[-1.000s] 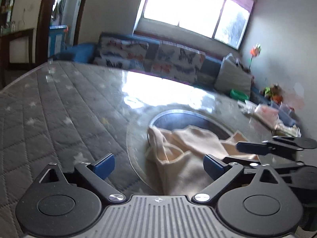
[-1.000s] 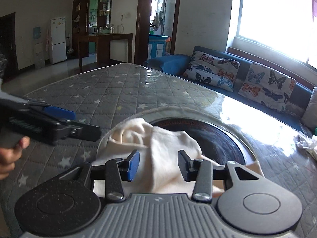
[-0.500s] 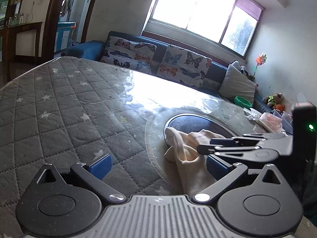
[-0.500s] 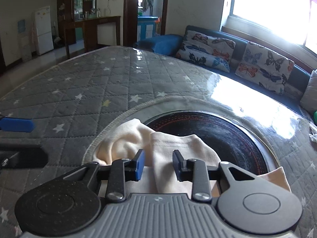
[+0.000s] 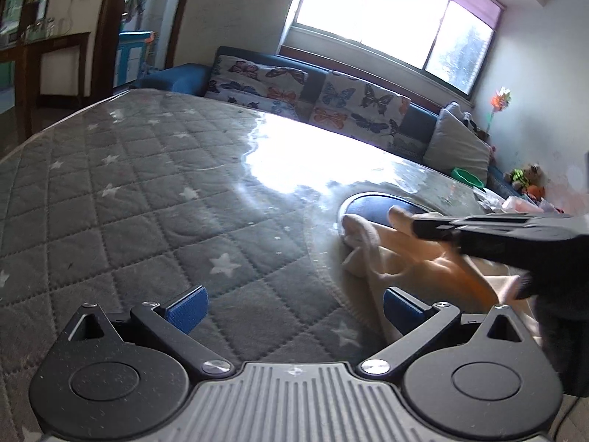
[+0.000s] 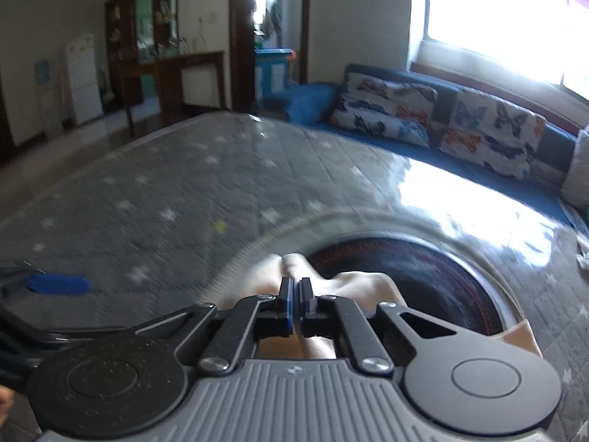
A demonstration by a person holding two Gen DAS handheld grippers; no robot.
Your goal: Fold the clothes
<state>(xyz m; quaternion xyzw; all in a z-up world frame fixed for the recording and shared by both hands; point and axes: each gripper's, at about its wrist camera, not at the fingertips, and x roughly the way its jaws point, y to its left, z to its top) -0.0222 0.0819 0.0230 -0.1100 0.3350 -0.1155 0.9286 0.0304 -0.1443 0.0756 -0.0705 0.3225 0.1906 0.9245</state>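
A cream garment (image 5: pixel 412 258) lies bunched on the grey quilted table cover (image 5: pixel 147 199), partly over a dark round inset (image 5: pixel 371 206). In the right wrist view my right gripper (image 6: pixel 294 294) is shut on a fold of the cream garment (image 6: pixel 353 287), which spreads under and beyond the fingers. In the left wrist view my left gripper (image 5: pixel 292 304) is open and empty above the table cover, with the garment just past its right fingertip (image 5: pixel 397 304). The right gripper (image 5: pixel 497 232) crosses in from the right over the cloth.
The dark round inset (image 6: pixel 423 280) sits in the table under a glossy sheet. A sofa with butterfly cushions (image 5: pixel 313 88) runs behind the table below a bright window. Small items (image 5: pixel 522 199) lie at the table's far right edge. The left gripper's blue pad (image 6: pixel 55 283) shows at left.
My right gripper's fingers have closed from apart to shut on the cream garment. My left gripper has drawn back to the left, staying open, so the garment now sits beside its right finger.
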